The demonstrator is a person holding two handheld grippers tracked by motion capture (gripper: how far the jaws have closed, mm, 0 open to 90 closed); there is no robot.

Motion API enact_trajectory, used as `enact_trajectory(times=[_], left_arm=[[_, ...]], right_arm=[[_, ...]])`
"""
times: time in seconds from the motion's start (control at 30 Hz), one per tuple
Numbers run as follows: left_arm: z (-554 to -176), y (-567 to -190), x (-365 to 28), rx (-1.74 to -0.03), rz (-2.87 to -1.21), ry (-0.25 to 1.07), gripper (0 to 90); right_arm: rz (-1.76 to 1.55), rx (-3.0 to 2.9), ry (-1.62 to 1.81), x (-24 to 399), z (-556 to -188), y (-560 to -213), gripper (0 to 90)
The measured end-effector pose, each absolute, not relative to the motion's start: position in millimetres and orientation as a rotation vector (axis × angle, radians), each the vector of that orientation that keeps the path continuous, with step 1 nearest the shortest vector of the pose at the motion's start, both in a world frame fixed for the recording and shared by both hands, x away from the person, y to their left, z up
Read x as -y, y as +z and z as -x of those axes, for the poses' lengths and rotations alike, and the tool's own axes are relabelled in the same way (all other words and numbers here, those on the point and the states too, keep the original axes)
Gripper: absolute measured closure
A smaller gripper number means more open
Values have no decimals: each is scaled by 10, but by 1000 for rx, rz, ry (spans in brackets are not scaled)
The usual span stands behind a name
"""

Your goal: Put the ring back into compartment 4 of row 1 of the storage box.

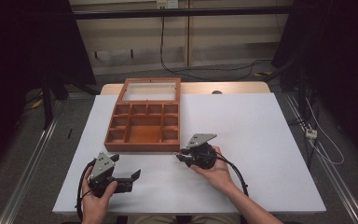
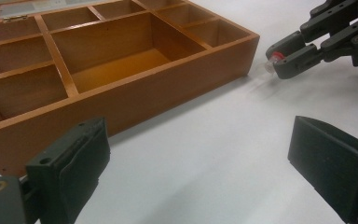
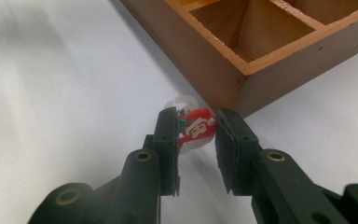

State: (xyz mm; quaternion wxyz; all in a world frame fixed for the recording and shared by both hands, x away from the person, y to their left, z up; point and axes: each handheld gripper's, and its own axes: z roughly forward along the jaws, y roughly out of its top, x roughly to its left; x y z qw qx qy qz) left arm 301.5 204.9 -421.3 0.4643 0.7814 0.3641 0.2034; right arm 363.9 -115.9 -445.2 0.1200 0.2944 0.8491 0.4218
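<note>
A small red Santa ring with a clear plastic band is pinched between the jaws of my right gripper, just off the white table. That gripper is shut on the ring, close to the front right corner of a wooden compartment box. From the left gripper view the ring peeks out of the right gripper's tips. My left gripper rests near the table's front left, open, its jaws wide apart with nothing between them and pointing at the box's front wall.
The box's glass-paned lid stands open at the back. Its compartments look bare. The white table stretches to the right of the box. Cables trail from both grippers toward the front edge.
</note>
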Motion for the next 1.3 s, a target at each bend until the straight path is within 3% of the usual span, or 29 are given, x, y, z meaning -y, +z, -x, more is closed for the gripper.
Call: enact_trajectory(times=[1.3], left_arm=[[-3025, -4224, -2048, -906, -1913, 499, 49]], right_arm=[[-879, -2410, 1321, 1297, -3648, -4224, 712]])
